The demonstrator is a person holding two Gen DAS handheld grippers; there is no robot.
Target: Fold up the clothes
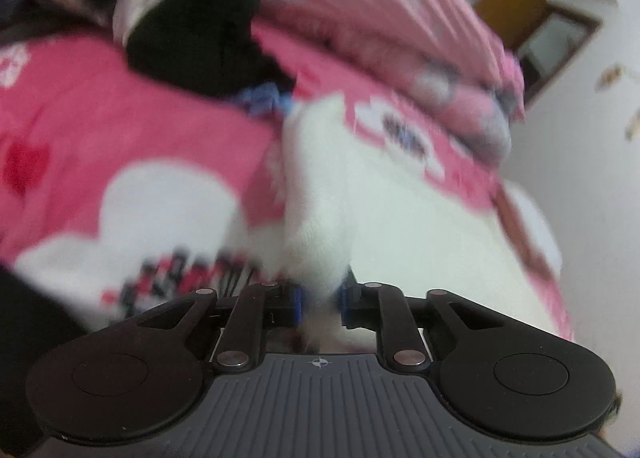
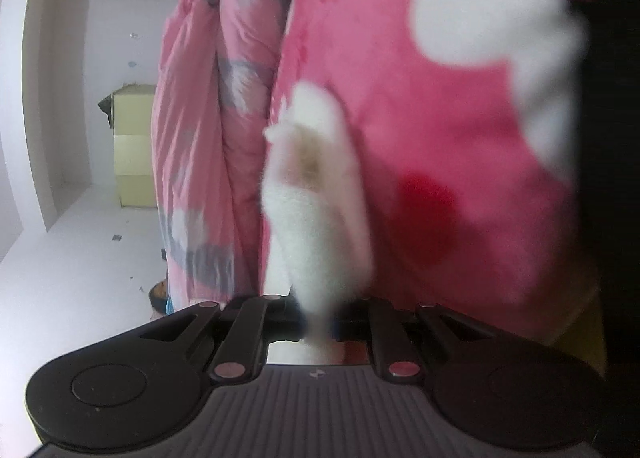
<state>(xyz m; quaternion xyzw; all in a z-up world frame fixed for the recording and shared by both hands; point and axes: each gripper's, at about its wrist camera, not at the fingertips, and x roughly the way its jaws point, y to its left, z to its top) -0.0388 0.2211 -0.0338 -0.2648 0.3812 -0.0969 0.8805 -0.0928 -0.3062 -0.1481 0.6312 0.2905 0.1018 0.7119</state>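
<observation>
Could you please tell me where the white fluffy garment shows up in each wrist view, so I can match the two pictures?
Left wrist view: the white fluffy garment runs from the centre down into the left tongs, which are shut on it.
Right wrist view: it hangs at centre, pinched in the right tongs.
Shared landmark: the pink blanket with white patches behind the garment.

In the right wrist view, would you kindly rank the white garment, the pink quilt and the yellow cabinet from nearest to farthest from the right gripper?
1. White garment: clamped in the right gripper, centre.
2. Pink quilt: bundled behind it, to the left.
3. Yellow cabinet: far left, against the wall.
</observation>
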